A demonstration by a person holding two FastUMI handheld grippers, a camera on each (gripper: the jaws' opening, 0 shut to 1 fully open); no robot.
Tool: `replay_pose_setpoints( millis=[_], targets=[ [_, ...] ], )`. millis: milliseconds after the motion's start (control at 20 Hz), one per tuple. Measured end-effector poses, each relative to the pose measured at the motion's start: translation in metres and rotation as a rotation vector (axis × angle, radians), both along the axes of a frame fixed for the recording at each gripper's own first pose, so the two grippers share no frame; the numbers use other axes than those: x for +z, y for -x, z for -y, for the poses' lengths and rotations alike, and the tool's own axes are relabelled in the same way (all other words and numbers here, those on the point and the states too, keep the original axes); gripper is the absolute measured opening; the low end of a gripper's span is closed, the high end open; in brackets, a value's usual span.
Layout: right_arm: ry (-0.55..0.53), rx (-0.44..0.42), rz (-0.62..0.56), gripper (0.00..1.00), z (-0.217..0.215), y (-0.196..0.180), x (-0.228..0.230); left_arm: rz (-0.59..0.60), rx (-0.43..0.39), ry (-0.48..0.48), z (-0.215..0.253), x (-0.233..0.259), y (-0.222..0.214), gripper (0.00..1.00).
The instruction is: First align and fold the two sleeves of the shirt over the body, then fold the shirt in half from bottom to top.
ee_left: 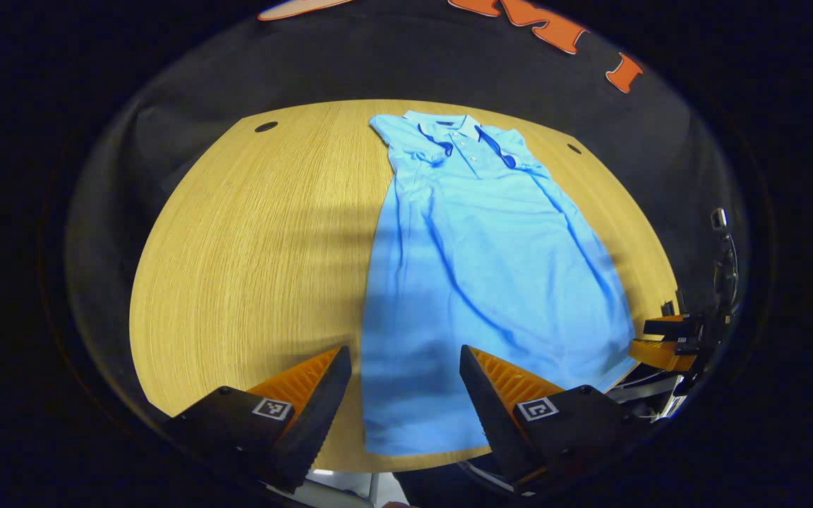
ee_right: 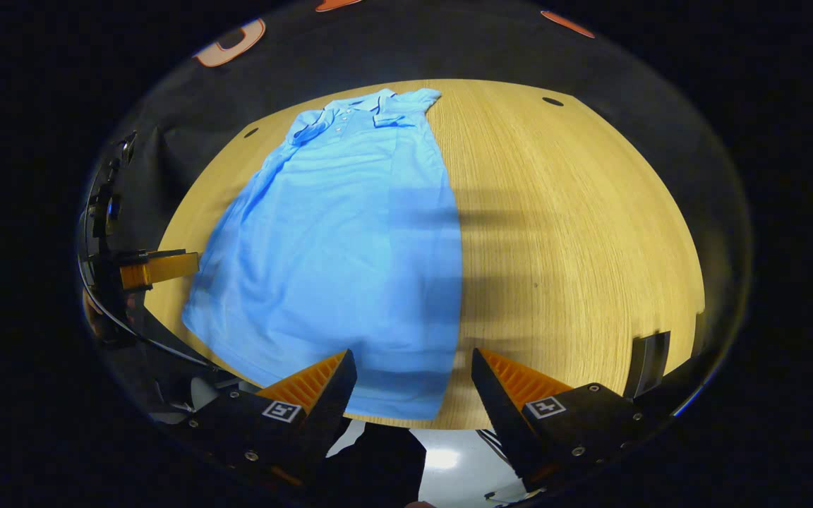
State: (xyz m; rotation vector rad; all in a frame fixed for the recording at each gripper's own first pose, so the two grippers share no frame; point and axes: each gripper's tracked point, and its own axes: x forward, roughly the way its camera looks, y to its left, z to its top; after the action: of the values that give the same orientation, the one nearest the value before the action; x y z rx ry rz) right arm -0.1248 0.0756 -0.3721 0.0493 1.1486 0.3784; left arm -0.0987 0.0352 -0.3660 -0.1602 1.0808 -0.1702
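Soft blue cotton, the shirt (ee_left: 477, 282) lies flat toward the table's (ee_left: 251, 233) 12 o'clock, likely limp, best pinched at hem corners; left gripper (ee_left: 406, 381) and right gripper (ee_right: 412, 384) hang open.

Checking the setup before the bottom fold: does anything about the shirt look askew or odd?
Nothing serious. The shirt lies flat on the table, collar far, sleeves already folded in. The body shows a few long creases, and its hem sits close to the near table edge. Both hand-held grippers hang open near the hem.

Pale wooden table (ee_left: 251, 233) with dark round holes (ee_left: 265, 127)
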Motion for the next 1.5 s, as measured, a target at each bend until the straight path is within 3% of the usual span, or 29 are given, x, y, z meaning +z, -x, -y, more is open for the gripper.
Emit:
replay_pose_setpoints(
  millis=[200, 250, 400, 450, 500, 550, 600, 650, 700, 900, 1200, 1500],
  targets=[
    [0.069, 0.032, -0.014, 0.95, 0.005, 0.015, -0.017, -0.034, 0.024, -0.04, -0.008, -0.019, 0.033, 0.99],
    [0.079, 0.032, 0.029, 0.95, 0.004, 0.008, -0.018, -0.055, 0.034, -0.043, -0.008, -0.026, 0.042, 1.0],
    [0.133, 0.067, 0.031, 0.84, 0.003, 0.012, -0.017, -0.024, 0.028, -0.098, -0.009, -0.025, 0.045, 0.98],
    [0.132, 0.063, 0.032, 0.79, 0.0, 0.01, -0.018, 0.001, 0.033, -0.1, -0.007, -0.025, 0.044, 0.99],
    [0.132, 0.063, 0.033, 0.65, 0.0, 0.011, -0.017, 0.016, 0.053, -0.1, -0.005, -0.024, 0.044, 0.98],
    [0.13, 0.064, 0.044, 0.62, -0.001, 0.006, -0.016, 0.035, 0.053, -0.1, -0.001, -0.025, 0.042, 0.99],
    [0.127, 0.049, 0.049, 0.46, -0.003, 0.001, -0.016, 0.041, 0.033, -0.107, 0.002, -0.025, 0.041, 0.99],
    [0.121, 0.02, 0.042, 0.37, 0.0, -0.002, -0.016, 0.046, 0.024, -0.097, 0.006, -0.025, 0.042, 1.0],
    [0.109, -0.006, 0.026, 0.19, 0.001, -0.001, -0.018, 0.041, 0.033, -0.094, 0.009, -0.025, 0.041, 0.92],
    [-0.03, -0.074, -0.012, 0.06, -0.009, -0.005, -0.016, 0.029, 0.066, -0.113, 0.02, -0.023, 0.039, 0.1],
    [-0.252, -0.152, -0.019, 0.04, -0.029, -0.011, 0.007, 0.055, 0.081, -0.079, 0.032, 0.001, 0.034, 0.04],
    [-0.331, -0.13, 0.082, 0.02, -0.036, -0.047, 0.055, 0.166, 0.124, -0.033, 0.026, 0.057, -0.006, 0.04]
  ],
)
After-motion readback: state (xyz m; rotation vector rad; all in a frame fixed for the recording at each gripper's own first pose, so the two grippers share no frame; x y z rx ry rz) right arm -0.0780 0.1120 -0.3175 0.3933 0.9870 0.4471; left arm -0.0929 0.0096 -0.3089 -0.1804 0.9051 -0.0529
